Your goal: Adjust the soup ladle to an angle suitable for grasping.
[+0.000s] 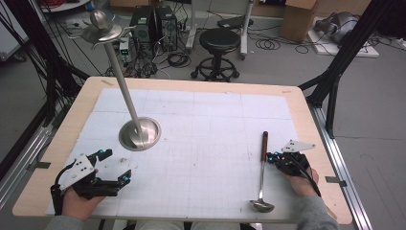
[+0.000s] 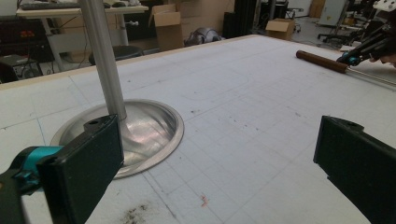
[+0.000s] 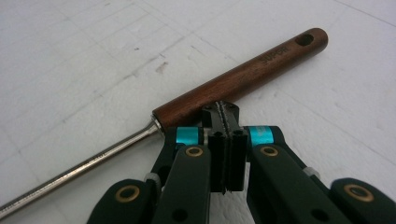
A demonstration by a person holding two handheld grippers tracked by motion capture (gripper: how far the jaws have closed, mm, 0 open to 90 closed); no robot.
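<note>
Worktop (image 1: 306, 124): pale wood board w/ a white gridded mat on top, mat scuffed, faint pencil lines, a few dark smudges and a small orange mark near the left gripper (image 1: 112, 167). Ladle (image 1: 262, 177) lies flat on the mat at the right side, wooden handle (image 3: 243, 79) pointing away from the person, steel shaft running back to the bowl near the front edge.

Right gripper (image 3: 225, 112): fingers fully closed, pressed together w/ nothing between them, tips just beside the wooden handle close to where it meets the steel shaft; can't tell if they touch it. Left gripper rests at the front left of the mat, fingers wide apart, holding nothing.

Metal stand (image 1: 140, 133) sits on the mat left of centre: round domed base, tall pole, dish-shaped top w/ a ball on it. Well apart from the ladle.

Room: grey floor, black stool (image 1: 219, 40) behind the worktop, computer towers (image 1: 153, 24) w/ tangled cables, cardboard boxes (image 1: 299, 17), black frame legs at both sides.
</note>
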